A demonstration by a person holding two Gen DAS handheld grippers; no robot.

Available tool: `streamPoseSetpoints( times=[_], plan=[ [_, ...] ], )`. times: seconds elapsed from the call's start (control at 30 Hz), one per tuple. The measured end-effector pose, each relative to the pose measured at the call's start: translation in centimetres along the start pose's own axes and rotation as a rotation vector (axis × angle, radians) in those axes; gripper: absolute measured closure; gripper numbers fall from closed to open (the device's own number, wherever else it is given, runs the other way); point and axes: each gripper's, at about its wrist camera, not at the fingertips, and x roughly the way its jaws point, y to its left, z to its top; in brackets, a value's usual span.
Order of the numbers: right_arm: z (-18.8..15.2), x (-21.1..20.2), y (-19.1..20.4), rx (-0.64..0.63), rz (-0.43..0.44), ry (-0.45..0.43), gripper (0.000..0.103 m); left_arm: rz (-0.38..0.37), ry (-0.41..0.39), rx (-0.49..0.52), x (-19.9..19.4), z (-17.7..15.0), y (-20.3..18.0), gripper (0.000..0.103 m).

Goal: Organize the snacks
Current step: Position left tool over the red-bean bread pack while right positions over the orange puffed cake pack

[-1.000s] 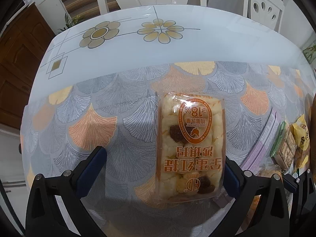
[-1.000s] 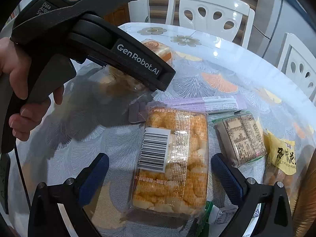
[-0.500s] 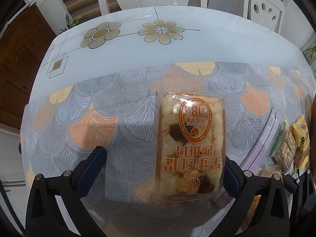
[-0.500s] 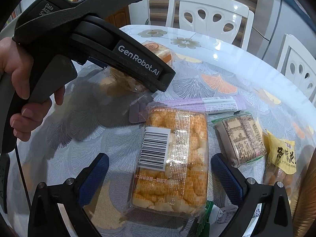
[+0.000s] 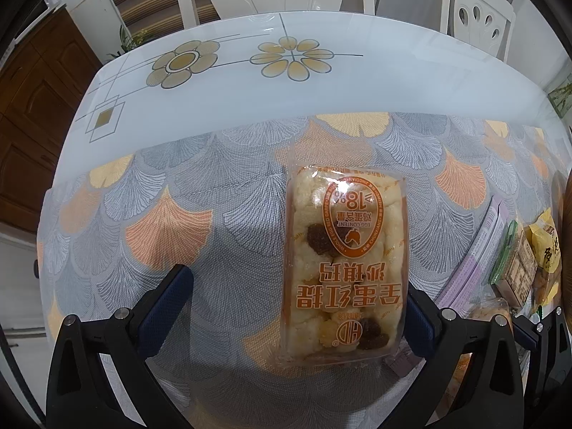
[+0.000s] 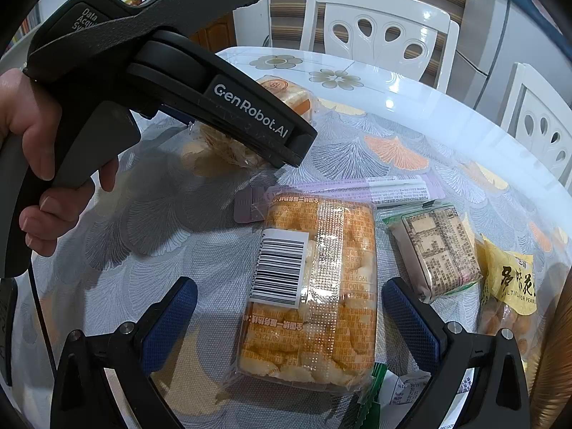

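Nothing had shifted much since a second ago: both packs lay where they had been. My left hand-held gripper (image 5: 291, 304) stood wide open over the counter (image 5: 221, 100), its right pad (image 5: 420, 316) just beside the egg sachima pack (image 5: 346, 261), the left pad well apart from it. That pack lay flat on the leaf-patterned cloth (image 5: 150, 221), label up. My right hand-held gripper (image 6: 289, 318) was also spread wide, straddling a second sachima pack (image 6: 314, 286) lying barcode up, touching neither pad. Just beside it lay a small green-edged snack bar (image 6: 441, 250), a yellow peanut bag (image 6: 511, 282) and a long purple packet (image 6: 375, 187). My left hand (image 6: 39, 164) showed in the right view, gripping its handle.
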Motion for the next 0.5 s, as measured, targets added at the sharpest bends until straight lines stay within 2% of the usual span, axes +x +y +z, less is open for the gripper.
streamPoseSetpoints(
  times=[0.03,0.17,0.2,0.37,0.47,0.5],
  plan=[
    [0.0,0.0,0.0,0.0,0.0,0.0,0.0,0.0,0.0,0.0,-1.3,-0.1,0.5,0.0],
    [0.0,0.0,0.0,0.0,0.0,0.0,0.0,-0.002,0.0,0.0,-1.8,-0.3,0.7,0.0],
    [-0.1,0.0,0.0,0.0,0.0,-0.001,0.0,-0.002,-0.001,0.0,-0.6,-0.1,0.3,0.0],
    [0.2,-0.3,0.0,-0.001,-0.001,-0.001,0.0,-0.004,-0.002,-0.001,-2.4,-0.3,0.9,0.0],
    [0.2,-0.2,0.0,-0.001,-0.001,-0.002,0.0,-0.005,-0.002,-0.001,-2.6,-0.2,1.0,0.0],
    [0.2,-0.2,0.0,-0.001,-0.002,-0.002,0.0,-0.005,-0.003,-0.001,-1.4,0.0,0.7,0.0]
  ],
)
